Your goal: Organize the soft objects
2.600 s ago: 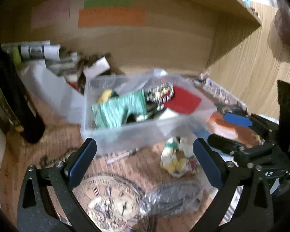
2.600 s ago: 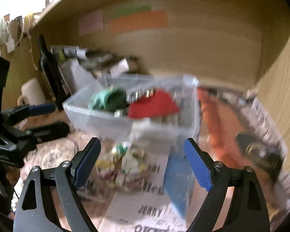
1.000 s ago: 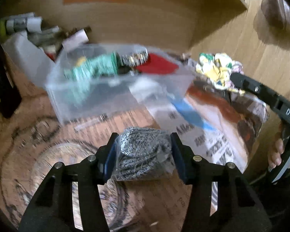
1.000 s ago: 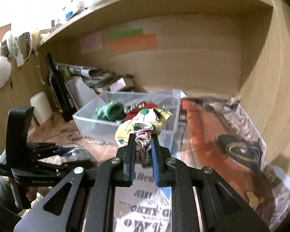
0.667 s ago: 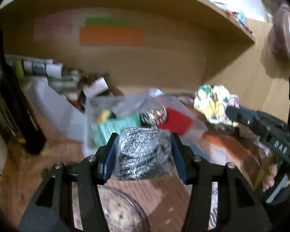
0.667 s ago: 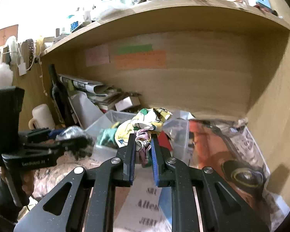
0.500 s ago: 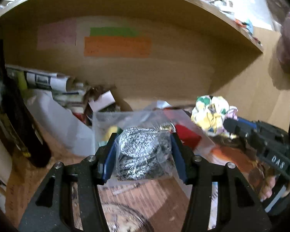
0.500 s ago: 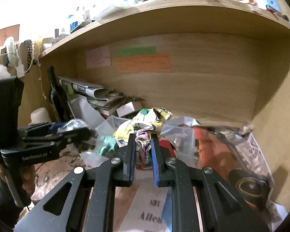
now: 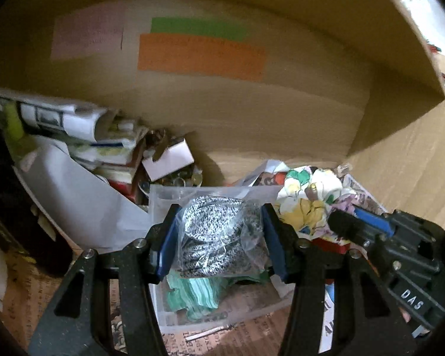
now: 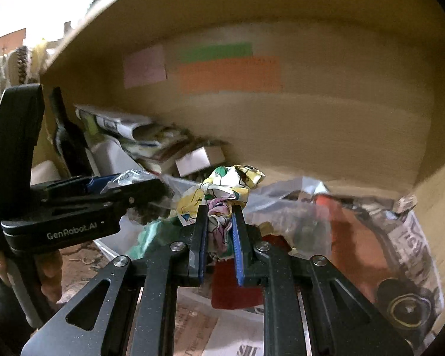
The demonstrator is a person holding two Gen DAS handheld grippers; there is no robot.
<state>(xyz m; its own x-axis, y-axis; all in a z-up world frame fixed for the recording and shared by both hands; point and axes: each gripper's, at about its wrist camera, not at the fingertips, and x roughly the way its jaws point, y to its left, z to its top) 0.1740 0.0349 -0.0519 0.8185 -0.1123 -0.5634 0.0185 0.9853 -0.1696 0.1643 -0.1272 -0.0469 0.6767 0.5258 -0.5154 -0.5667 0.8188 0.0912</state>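
Left gripper (image 9: 219, 237) clamps a bagged speckled cord (image 9: 219, 231) directly above the clear bin (image 9: 222, 314); right gripper (image 10: 219, 225) pinches floral cloth (image 10: 222, 187) just beside.

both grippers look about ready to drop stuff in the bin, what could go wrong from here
The clear bin already holds a green cloth, so the bagged speckled cord in the left gripper could land high and slide out. The right gripper with its floral cloth hangs close beside; they could collide.
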